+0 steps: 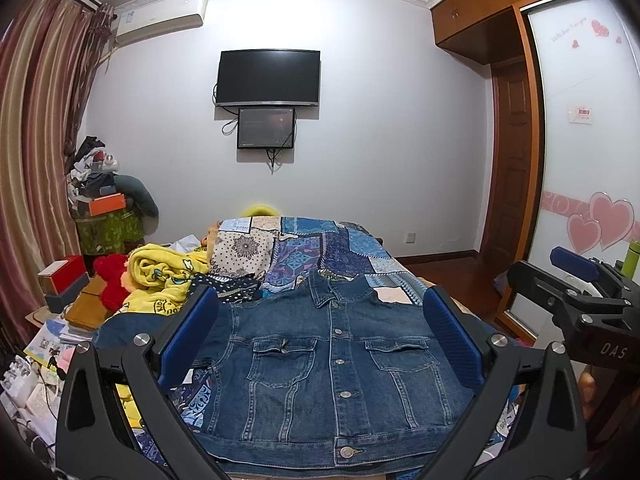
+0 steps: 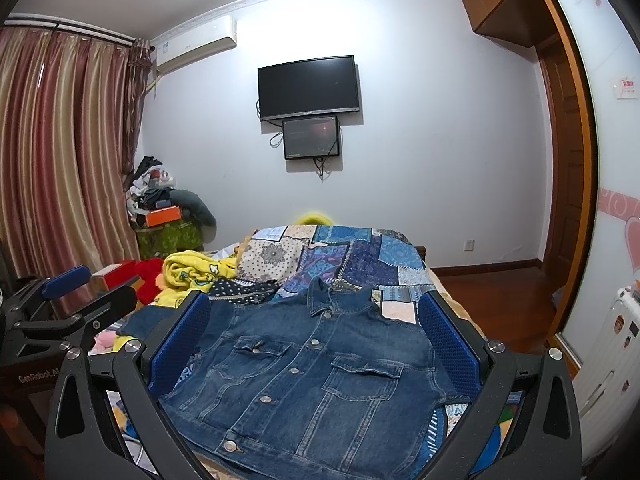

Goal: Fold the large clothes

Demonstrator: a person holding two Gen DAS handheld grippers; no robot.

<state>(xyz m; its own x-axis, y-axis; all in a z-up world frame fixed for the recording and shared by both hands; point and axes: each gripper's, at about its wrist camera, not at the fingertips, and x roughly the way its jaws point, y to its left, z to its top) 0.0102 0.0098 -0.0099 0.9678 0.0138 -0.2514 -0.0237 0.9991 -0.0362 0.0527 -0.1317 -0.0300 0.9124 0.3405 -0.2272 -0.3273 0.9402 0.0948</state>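
A denim jacket (image 1: 332,364) lies front-up and buttoned on the patchwork quilt (image 1: 320,248) of the bed, its collar toward the far wall and its hem toward the two grippers. The sleeves appear tucked out of sight, though a strip of denim reaches out to the left past the left gripper's finger.

From the left wrist view, the left gripper (image 1: 320,340) hangs over the jacket with its blue pads (image 1: 188,336) spread wide, holding nothing; the jacket's chest and both flap pockets sit in the gap between them. Only this view shows the right gripper (image 1: 580,280) from the side, off at the right edge beyond the bed, along with the wardrobe door (image 1: 588,140) and its pink heart stickers, and the clutter of books and papers (image 1: 52,340) on the floor to the left.

The right wrist view shows the right gripper (image 2: 316,344) likewise parted and empty above the jacket, which runs slightly askew between its fingers. This view alone shows the left gripper (image 2: 76,292) from the side at the left edge, its fingers apart, and a white radiator (image 2: 612,344) at the right. Both views take in the yellow blanket (image 2: 196,272), the wall television (image 2: 308,86), the air conditioner (image 2: 196,46) and the striped curtains (image 2: 60,152).
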